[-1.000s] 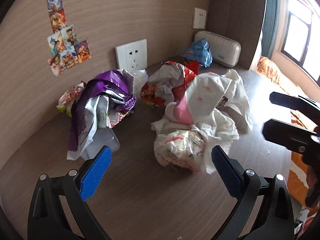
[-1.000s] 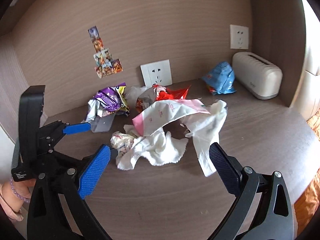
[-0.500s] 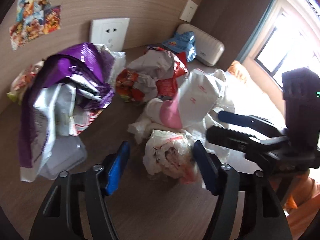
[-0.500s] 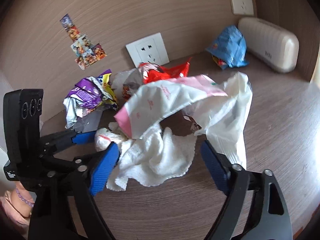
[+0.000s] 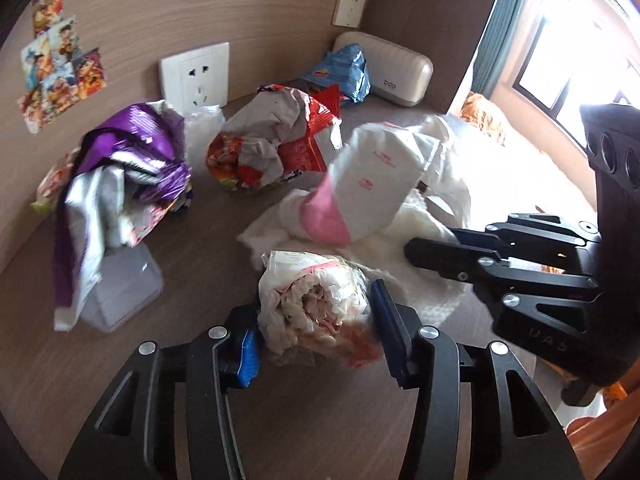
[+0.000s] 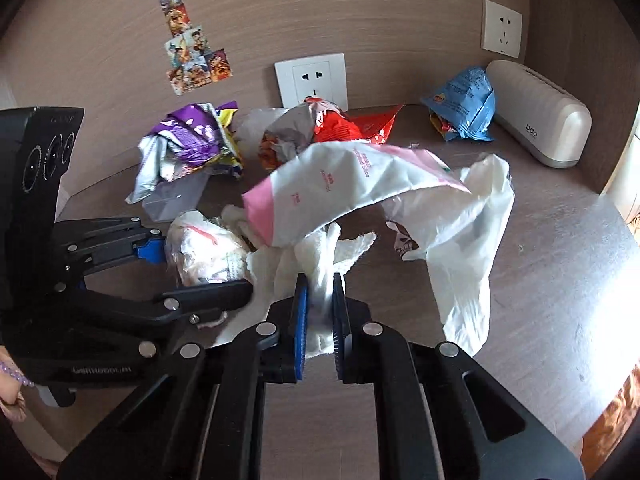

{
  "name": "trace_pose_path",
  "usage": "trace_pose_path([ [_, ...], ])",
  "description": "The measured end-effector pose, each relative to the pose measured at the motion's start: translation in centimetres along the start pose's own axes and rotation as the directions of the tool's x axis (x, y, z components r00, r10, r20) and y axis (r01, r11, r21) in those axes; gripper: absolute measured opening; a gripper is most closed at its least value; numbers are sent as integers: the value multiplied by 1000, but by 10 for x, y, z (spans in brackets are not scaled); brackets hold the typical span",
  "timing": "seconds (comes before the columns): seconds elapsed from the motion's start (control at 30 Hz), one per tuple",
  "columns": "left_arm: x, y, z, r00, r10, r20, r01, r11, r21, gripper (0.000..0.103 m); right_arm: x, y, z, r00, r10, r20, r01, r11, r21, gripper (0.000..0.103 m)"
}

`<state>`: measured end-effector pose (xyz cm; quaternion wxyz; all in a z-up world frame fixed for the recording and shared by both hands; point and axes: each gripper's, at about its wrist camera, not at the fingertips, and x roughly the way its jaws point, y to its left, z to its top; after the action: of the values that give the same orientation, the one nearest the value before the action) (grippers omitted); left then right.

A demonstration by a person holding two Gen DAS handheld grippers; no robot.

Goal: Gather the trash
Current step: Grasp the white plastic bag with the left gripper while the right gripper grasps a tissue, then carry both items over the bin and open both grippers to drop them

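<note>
My left gripper (image 5: 316, 332) is shut on a crumpled clear plastic bag (image 5: 316, 312) stuffed with white and red scraps, low over the brown table (image 5: 200, 248). The bag also shows in the right wrist view (image 6: 204, 248). My right gripper (image 6: 320, 320) is shut on a bunched white paper towel (image 6: 316, 256), right beside the left gripper (image 6: 160, 272). A white and pink plastic bag (image 6: 340, 184) arches over the towel. Behind lie a purple wrapper pile (image 5: 120, 168), a red snack bag (image 5: 288, 140) and a blue snack bag (image 6: 464, 100).
A beige case (image 6: 540, 116) stands at the back right by the wall. Two wall sockets (image 6: 312, 80) and cartoon stickers (image 6: 192, 56) are on the wood panel. A clear plastic box (image 5: 120, 292) sits under the purple wrappers. The table's right edge meets orange bedding (image 5: 484, 116).
Both grippers moved in toward the pile and closed. The left one closed on the crumpled clear bag, the right one on the white paper towel.
</note>
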<state>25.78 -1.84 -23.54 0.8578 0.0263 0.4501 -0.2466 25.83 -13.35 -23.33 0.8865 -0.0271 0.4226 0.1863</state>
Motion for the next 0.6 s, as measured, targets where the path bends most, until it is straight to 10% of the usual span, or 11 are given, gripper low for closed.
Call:
trace_pose_path([
  [0.6,-76,-79,9,992,13,123,-22,997,78,48,-178,-15,16,933,-50,356,50,999,7,12],
])
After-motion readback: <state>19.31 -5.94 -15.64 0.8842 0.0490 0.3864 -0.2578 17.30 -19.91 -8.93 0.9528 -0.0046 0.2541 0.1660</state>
